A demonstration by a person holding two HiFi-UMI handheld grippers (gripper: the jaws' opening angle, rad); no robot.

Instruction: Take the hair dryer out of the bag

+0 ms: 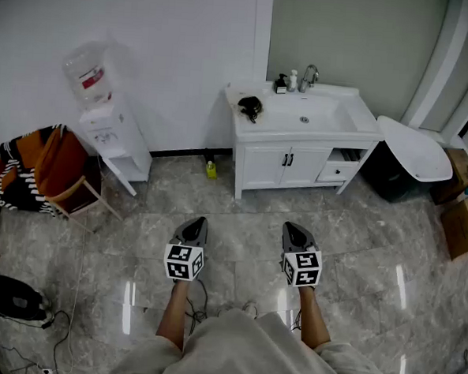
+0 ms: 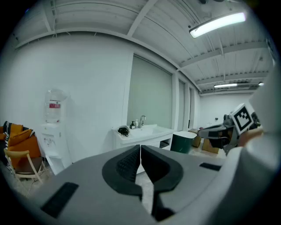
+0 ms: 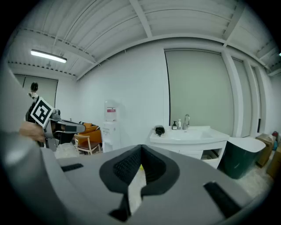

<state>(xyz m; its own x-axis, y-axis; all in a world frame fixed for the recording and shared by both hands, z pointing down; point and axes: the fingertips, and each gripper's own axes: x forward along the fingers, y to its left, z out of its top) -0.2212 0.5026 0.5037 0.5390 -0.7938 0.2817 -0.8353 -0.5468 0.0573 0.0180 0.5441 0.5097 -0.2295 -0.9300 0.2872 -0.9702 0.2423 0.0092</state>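
Clearly, in head view the left gripper (image 1: 194, 221) and right gripper (image 1: 293, 226) hang over the floor (image 1: 372, 254), well apart from the worktop (image 1: 300, 133), where a dark thing (image 1: 250, 106), maybe the bag, lies. Left gripper view: jaws together, empty. Right gripper view: the same. The approach seems in hand; next, walk closer and open a gripper

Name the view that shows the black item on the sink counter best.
Head view: it looks down on the black item, clear against the white sink counter. Both gripper views show it small and side-on.
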